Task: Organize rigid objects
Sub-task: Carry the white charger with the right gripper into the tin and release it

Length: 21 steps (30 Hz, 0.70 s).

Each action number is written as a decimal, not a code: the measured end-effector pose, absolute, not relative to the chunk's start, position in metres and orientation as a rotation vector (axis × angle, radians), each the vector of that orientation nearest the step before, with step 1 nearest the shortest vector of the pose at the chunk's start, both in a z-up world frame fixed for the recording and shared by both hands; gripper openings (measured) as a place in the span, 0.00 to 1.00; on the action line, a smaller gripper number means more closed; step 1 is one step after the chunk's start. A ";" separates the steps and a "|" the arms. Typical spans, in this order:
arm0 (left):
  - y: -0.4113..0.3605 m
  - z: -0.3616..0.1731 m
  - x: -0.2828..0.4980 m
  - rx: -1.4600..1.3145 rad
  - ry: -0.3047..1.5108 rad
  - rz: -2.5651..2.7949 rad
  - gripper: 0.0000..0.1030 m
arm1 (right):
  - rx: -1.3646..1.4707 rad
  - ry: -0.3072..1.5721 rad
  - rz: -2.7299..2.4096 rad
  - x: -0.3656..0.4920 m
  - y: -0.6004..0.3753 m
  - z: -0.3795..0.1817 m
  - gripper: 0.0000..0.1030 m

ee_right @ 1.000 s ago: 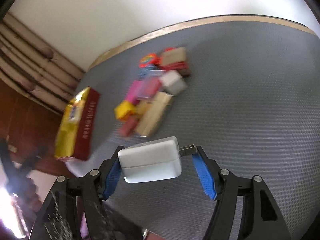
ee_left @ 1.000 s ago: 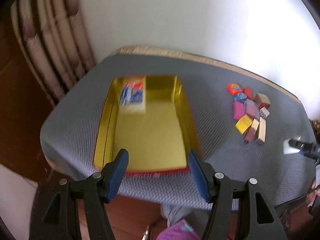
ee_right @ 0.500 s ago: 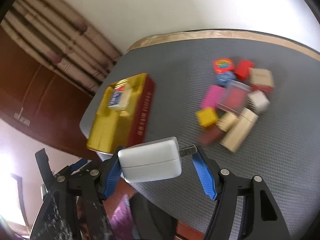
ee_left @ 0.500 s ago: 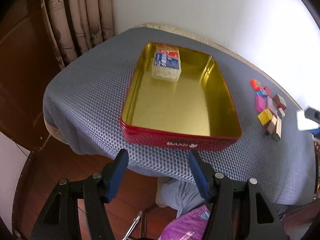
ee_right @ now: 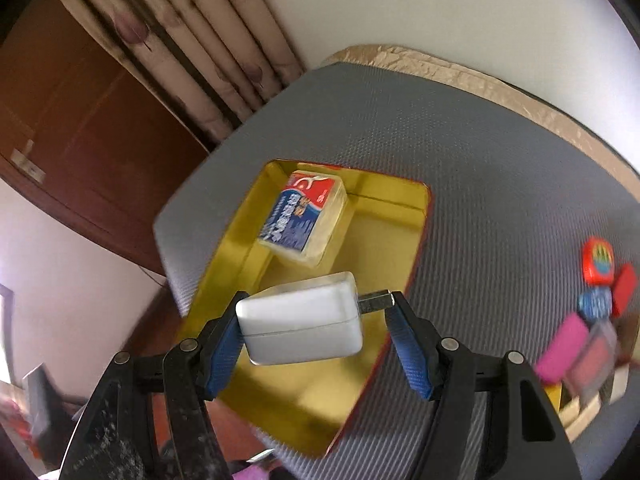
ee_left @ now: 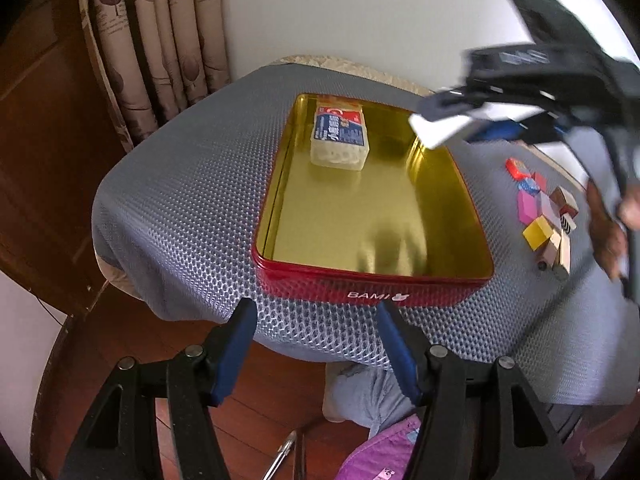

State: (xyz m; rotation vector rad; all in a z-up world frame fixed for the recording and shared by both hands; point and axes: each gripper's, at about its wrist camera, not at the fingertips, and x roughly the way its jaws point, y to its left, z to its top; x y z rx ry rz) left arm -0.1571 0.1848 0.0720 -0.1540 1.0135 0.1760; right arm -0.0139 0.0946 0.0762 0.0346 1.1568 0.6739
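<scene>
Right gripper (ee_right: 316,320) jaws clenched on a white charger (ee_right: 300,328): one pad on its flat end, the other on the metal prong tip. Charger hangs in the air over the tin's (ee_right: 280,396) gold floor, not touching it. In the left wrist view the same charger (ee_left: 444,130) shows blurred above the tin's far right corner.

Left gripper (ee_left: 314,344) jaws released, nothing between them, sitting off the near edge of the worktop (ee_left: 180,208), just short of the tin's red front wall (ee_left: 372,290) marked BAMI.

Ahead of the right jaws, inside the tin at the far end: a pale box with a blue-red label (ee_right: 306,218), lying flat against the far wall. Same box (ee_left: 340,140) shows ahead of the left jaws, far end of the tin.

Right of both jaw pairs, outside the tin: a cluster of small coloured blocks (ee_left: 544,216) on the grey mesh mat, well apart from the tin. In the right wrist view the cluster (ee_right: 592,320) is motion-blurred; individual pieces are hard to separate.
</scene>
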 end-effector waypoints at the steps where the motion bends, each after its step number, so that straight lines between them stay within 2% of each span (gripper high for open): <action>1: 0.185 0.071 -0.156 -0.156 1.019 0.175 0.62 | 0.019 1.165 0.672 -0.009 0.101 0.072 0.63; 11: 0.187 0.061 -0.151 -0.137 1.053 0.188 0.62 | -0.151 1.235 0.594 0.029 0.139 0.032 0.63; 21: 0.191 0.054 -0.151 -0.150 1.075 0.177 0.62 | -0.137 1.233 0.557 0.055 0.159 0.022 0.64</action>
